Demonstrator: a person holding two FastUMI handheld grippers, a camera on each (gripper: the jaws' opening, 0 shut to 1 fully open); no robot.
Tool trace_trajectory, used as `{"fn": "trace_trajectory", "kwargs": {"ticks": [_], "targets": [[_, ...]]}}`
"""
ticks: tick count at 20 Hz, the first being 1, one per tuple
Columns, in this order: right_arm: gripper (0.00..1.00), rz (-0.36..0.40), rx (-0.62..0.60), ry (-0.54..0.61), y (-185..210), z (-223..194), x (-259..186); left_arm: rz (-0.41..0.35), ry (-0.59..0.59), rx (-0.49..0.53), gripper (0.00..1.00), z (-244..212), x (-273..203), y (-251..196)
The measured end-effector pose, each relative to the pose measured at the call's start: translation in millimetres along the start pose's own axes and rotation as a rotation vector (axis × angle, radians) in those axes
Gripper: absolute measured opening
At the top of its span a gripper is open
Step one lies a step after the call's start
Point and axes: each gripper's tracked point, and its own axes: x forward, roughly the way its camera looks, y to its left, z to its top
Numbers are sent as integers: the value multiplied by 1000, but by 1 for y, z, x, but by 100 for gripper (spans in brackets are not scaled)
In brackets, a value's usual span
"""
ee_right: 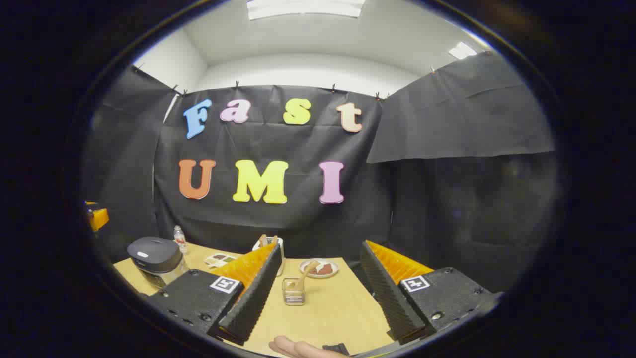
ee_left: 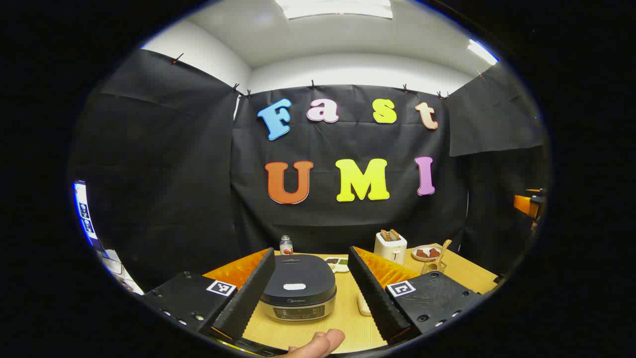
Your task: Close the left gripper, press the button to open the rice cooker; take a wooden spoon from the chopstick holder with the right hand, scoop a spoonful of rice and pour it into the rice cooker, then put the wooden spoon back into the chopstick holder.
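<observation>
Left gripper [ee_left: 310, 293]: jaws spread wide, holding nothing, framing the rice cooker [ee_left: 298, 286] near the table's [ee_left: 348, 323] front edge.
Right gripper [ee_right: 318, 293]: wide open, empty; the chopstick holder [ee_right: 293, 291] with the wooden spoon [ee_right: 304, 273] stands between its fingers, farther off.
Risk: pressing with open jaws (they should close first) could straddle the button [ee_left: 294, 287] and miss.
Risk two: a clumsy grab may tip the holder.

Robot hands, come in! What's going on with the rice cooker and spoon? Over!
Left gripper open, right gripper open. Rice cooker lid shut. Wooden spoon in chopstick holder. Path clear.
</observation>
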Motion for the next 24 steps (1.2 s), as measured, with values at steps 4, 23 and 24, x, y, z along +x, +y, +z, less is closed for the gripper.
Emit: {"fn": "trace_trajectory", "kwargs": {"ticks": [4, 23, 24], "targets": [[100, -10, 9, 14, -6, -7, 3, -7, 32, 6, 95, -11, 3, 3], [100, 7, 6, 13, -13, -39, 1, -37, 96, 2, 55, -41, 34, -5], [100, 1, 3, 21, -15, -44, 1, -37, 90, 12, 49, -41, 37, -4]]}}
